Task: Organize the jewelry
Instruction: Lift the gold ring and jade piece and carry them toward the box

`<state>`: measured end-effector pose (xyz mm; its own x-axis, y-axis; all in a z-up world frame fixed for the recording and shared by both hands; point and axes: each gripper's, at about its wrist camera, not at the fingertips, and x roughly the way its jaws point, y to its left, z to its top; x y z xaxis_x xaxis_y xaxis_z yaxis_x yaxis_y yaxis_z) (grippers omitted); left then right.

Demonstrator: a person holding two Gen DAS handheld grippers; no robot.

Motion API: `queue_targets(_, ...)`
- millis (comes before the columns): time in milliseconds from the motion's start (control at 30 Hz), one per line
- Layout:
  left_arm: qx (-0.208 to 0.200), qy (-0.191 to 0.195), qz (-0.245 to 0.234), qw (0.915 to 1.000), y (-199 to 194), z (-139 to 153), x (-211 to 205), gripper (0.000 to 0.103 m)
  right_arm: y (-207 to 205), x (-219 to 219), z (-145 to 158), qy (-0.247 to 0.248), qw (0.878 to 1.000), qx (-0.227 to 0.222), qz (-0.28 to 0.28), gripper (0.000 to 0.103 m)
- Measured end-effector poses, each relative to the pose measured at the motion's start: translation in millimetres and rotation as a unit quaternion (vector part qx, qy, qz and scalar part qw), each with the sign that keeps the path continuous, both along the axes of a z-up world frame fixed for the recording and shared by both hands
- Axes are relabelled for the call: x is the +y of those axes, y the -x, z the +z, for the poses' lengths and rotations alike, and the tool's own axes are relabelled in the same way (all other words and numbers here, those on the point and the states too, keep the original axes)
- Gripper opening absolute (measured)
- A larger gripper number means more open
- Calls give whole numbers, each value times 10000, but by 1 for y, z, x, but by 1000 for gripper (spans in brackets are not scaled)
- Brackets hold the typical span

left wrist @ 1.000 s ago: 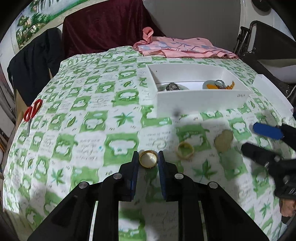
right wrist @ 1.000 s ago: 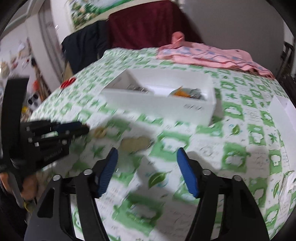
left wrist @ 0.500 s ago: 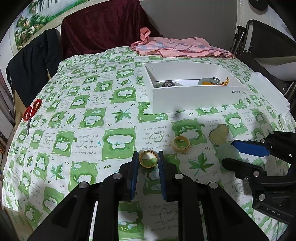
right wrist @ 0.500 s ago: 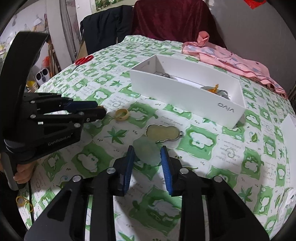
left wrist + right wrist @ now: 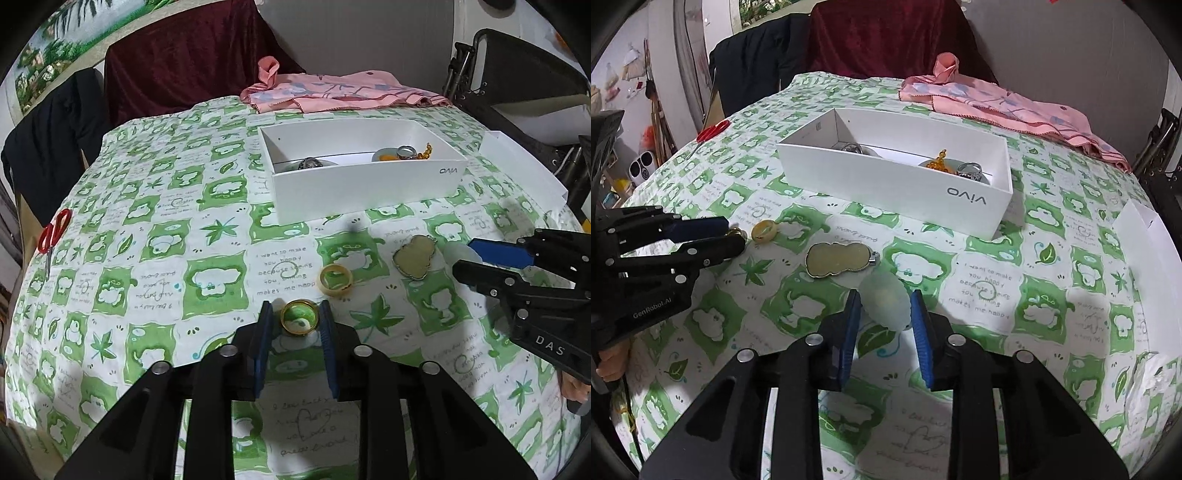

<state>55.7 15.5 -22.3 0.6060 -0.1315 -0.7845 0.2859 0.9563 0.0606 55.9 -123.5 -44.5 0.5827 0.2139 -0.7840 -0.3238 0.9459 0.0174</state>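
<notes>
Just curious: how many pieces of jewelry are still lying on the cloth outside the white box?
4: gold ring, yellow ring, gourd-shaped pendant, pale green stone. More sit inside the box, partly hidden.

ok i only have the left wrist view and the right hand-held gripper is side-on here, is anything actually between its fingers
observer: yes, a pale green pendant sits between the blue pads of the right hand-held gripper. Its jaws have just been closing and the pads press on both sides of it.
operator: anything on the cloth further to that side that i can't see
observer: a crumpled white scrap lies near the table's edge, closer to the camera than the white lid.
</notes>
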Motion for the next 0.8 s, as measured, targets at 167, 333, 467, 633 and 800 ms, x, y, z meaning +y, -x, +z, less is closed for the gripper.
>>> queue_targets(167,-13,14,16,10000,-1,0,1,30,1,-3,1,-94,10000,6,1,26)
queue_targets(333,-252,145,-89,9995,7,9,0,21,7,-8,14,-399,9988,-299,-4,26)
queue_targets(467,-278,238,-64,9993,6,12,3,21,5,-10,15,-471,9985,-277,-25,26)
queue_targets(633,-232,149,-79,9996,5,9,0,21,4,-8,13,-439,9988,-213,-28,26)
queue_targets(800,-256,166,-43,9995,6,10,1,21,6,-10,13,-463,9987,-208,-84,26)
